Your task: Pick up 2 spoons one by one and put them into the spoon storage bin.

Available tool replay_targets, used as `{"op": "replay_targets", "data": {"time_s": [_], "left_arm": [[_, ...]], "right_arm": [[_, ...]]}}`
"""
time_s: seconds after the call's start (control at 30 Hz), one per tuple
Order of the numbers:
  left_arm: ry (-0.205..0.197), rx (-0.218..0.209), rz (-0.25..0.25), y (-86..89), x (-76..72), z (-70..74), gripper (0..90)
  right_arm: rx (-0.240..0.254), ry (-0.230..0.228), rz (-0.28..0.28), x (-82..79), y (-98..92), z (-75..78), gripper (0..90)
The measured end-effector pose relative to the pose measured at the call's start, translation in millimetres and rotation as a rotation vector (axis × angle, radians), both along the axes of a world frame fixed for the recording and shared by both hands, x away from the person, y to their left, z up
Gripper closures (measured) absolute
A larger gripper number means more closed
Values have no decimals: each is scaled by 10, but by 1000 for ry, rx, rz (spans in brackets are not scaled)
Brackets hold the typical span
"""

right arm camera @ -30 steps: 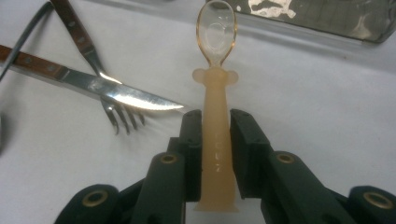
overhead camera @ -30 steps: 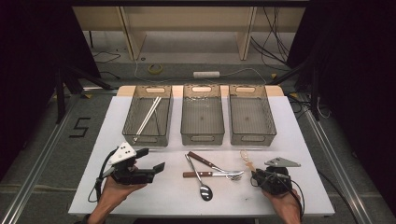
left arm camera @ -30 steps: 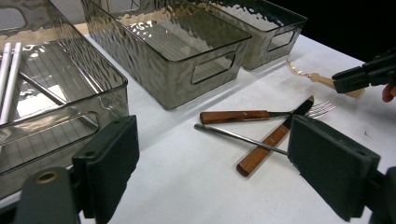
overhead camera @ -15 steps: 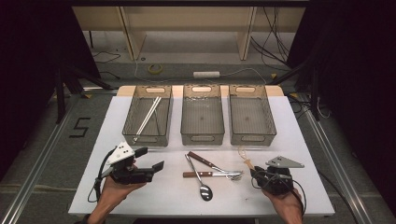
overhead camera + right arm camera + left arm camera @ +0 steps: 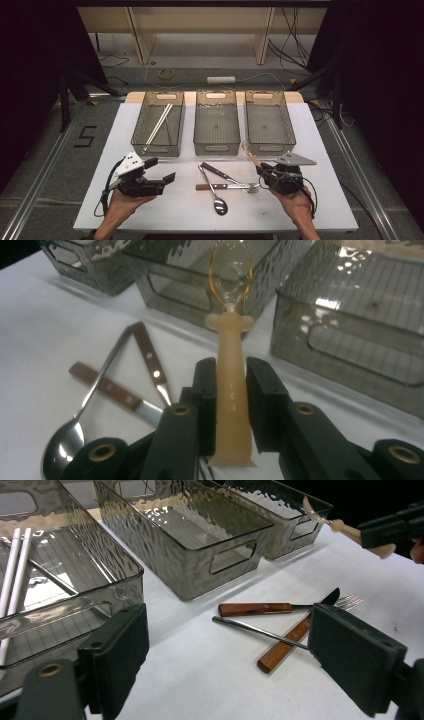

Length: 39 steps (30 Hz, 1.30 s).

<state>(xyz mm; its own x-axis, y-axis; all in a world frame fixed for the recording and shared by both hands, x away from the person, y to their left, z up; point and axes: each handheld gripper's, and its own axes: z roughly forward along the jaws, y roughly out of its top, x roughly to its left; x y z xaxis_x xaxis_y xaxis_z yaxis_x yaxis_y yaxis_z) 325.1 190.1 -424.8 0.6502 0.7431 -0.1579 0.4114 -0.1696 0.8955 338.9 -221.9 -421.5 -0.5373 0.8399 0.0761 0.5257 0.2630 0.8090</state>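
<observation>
Cutlery sorting was under way on the white surface (image 5: pixel 320 150). The right claw (image 5: pixel 231 390) was clamped on the pale handle of a small plastic spoon (image 5: pixel 231 355), its clear bowl pointing away towards the right bin (image 5: pixel 269 125), and the spoon hung just above the surface near that bin's front wall. The left claw (image 5: pixel 230 655) stood wide apart with nothing between its pads, resting at the near left of the surface.

Doing this step well probably meant raising the plastic spoon until its bowl cleared the rim of the chosen bin, keeping the handle square in the pads so it did not swivel, then lowering it flat inside before letting go. Which bin it belonged in could not be told; the chopsticks (image 5: pixel 157 125) lay in the left bin (image 5: pixel 157 145) and the middle bin (image 5: pixel 216 145) was bare.

Compared with a second earlier, the right claw had lifted and edged towards the bins, taking the plastic spoon off the surface. The metal spoon (image 5: pixel 218 202), fork (image 5: pixel 225 187) and knife (image 5: pixel 220 173) lay as before, and the left claw had not shifted.
</observation>
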Motion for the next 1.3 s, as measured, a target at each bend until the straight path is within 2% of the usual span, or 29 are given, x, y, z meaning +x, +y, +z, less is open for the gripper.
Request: {"op": "replay_targets", "data": {"time_s": [0.27, 0.53, 0.63, 0.9, 1.3], "left_arm": [[-2, -14, 6, 17, 3, 0, 164], [-6, -14, 5, 17, 3, 2, 163], [-10, -15, 8, 27, 3, 4, 163], [-17, -15, 7, 23, 0, 5, 163], [-22, -15, 11, 30, 0, 6, 163]], "right_arm": [[14, -12, 7, 270, 154, 107, 761], [7, -29, 10, 506, 291, 217, 761], [21, -29, 6, 595, 334, 245, 761], [8, -17, 10, 775, 476, 253, 760], [1, 7, -16, 1034, 609, 235, 760]]}}
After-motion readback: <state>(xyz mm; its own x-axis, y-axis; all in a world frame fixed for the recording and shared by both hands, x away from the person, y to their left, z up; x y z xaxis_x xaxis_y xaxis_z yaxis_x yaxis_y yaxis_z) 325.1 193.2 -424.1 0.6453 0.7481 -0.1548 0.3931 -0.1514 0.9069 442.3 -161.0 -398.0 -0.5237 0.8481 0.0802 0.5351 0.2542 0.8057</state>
